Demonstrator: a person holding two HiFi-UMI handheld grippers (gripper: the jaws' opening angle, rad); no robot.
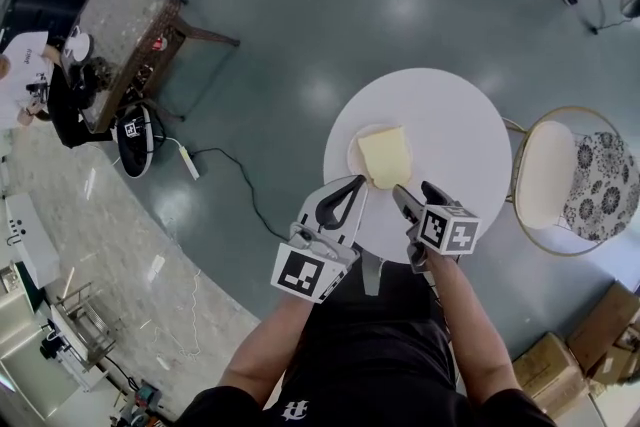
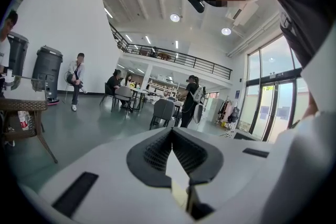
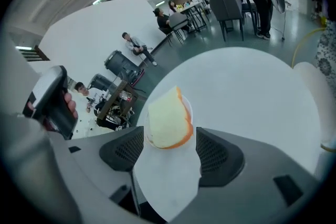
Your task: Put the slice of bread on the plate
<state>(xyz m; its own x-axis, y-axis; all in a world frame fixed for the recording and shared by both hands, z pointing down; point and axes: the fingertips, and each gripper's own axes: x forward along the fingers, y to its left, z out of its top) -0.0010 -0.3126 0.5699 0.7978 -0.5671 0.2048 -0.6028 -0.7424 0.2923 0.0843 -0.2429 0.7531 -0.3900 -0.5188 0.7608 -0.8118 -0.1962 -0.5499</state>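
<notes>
A pale yellow slice of bread [image 1: 384, 156] lies flat on a small white plate [image 1: 352, 155] on the near left part of the round white table [image 1: 455, 130]. My right gripper [image 1: 417, 196] hangs just short of the plate, open, with nothing between its fingers. In the right gripper view the bread [image 3: 167, 118] with its orange crust rests on the plate [image 3: 189, 105] beyond the right gripper [image 3: 169, 152], apart from both pads. My left gripper [image 1: 349, 192] is over the table's near edge, left of the plate. In its own view the left gripper [image 2: 171, 132] has its tips meeting, holding nothing.
A round chair [image 1: 548, 177] with a flowery cushion [image 1: 600, 187] stands right of the table. A wicker side table [image 1: 125, 30] and a power strip with a cable [image 1: 189, 158] are on the floor at left. Cardboard boxes [image 1: 590, 340] sit at lower right. People sit in the background.
</notes>
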